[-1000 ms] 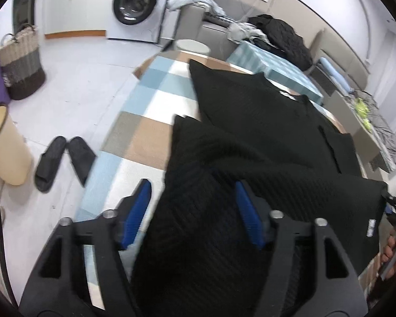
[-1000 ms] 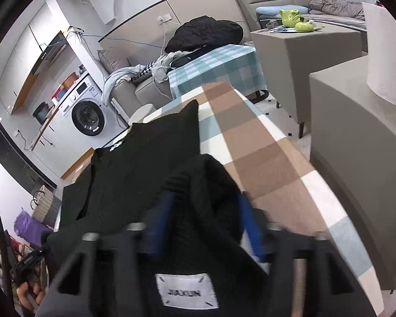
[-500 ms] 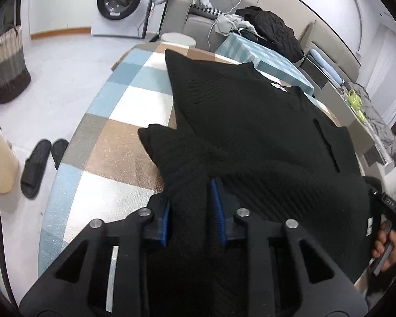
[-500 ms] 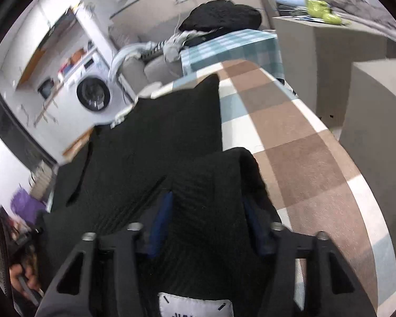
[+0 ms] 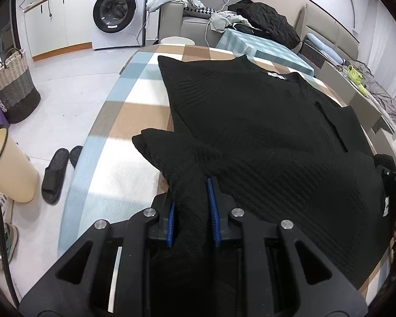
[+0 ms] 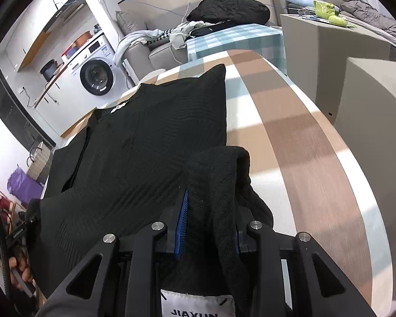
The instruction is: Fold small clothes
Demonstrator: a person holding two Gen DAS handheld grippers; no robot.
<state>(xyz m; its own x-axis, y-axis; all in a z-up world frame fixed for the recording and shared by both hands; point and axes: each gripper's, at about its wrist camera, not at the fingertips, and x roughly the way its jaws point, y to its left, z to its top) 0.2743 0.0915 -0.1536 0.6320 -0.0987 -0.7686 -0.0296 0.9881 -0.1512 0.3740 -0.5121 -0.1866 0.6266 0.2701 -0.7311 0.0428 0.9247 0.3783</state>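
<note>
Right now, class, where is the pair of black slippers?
In the left wrist view, the black slippers lie on the white floor at left, between the cream bin and the checked tablecloth's edge.

Bright even daylight, sharp focus, fisheye-warped dark edges

Quick tally from my 2 wrist feeds: 1 black knit garment (image 5: pixel 250 121) on 1 checked table (image 5: pixel 134 111), and 2 grippers, left gripper (image 5: pixel 191 211) and right gripper (image 6: pixel 208 227). On the floor to the left I get 2 black slippers (image 5: pixel 54 174), 1 cream bin (image 5: pixel 10 169) and 1 woven basket (image 5: pixel 13 87). Far back there's 1 washing machine (image 5: pixel 116 10). Far right, 2 green items (image 5: pixel 356 76), can't tell what they are.
</note>
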